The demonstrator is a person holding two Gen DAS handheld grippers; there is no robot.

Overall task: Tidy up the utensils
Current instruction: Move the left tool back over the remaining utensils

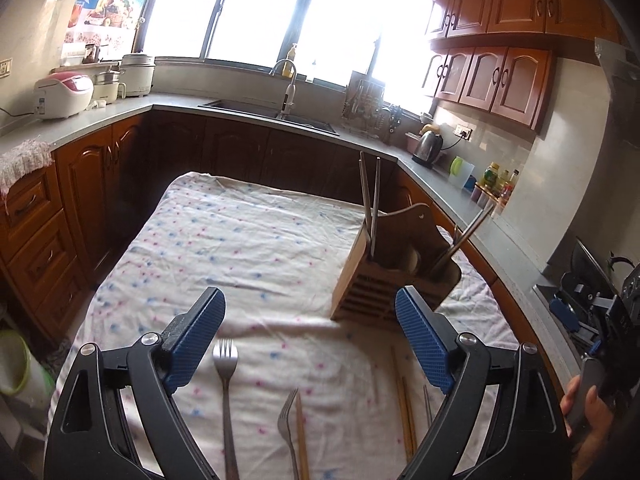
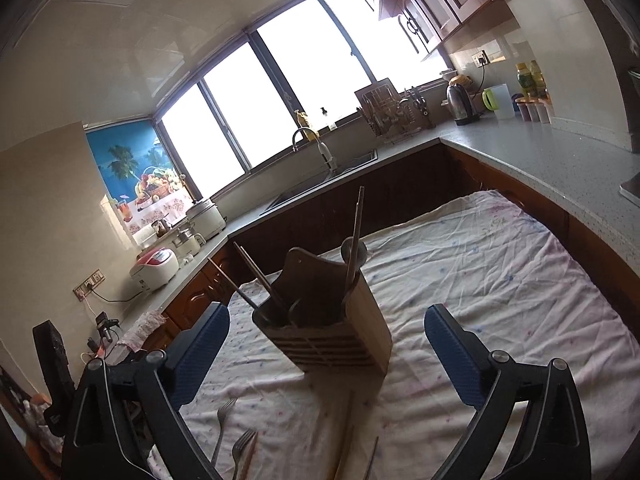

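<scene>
Left wrist view takes in the kitchen beyond the left gripper (image 1: 310, 344): grey counter (image 1: 100, 120), sink (image 1: 256, 110), bright windows and brown cabinets, plus the person's hand (image 1: 588, 404) on the other tool at its far right, which the right wrist view does not show. Ahead of both grippers spreads a table under a wrinkled white cloth (image 1: 240, 240) with small blue and pink dots. On it, ahead and right of the left gripper, stands the wooden utensil holder (image 1: 384, 276) with chopsticks upright in it; the right wrist view has that holder directly ahead of the right gripper (image 2: 326, 344), between its spread fingers and clear of them. Both grippers have their jaws wide apart with nothing clamped. Just below the left gripper's fingers two forks lie flat: one fork (image 1: 226, 392) beside the left finger, a second fork (image 1: 287, 428) toward the middle. Loose chopsticks (image 1: 406, 416) lie nearer the right finger, all blurred. No view shows the utensils touching either gripper.
</scene>
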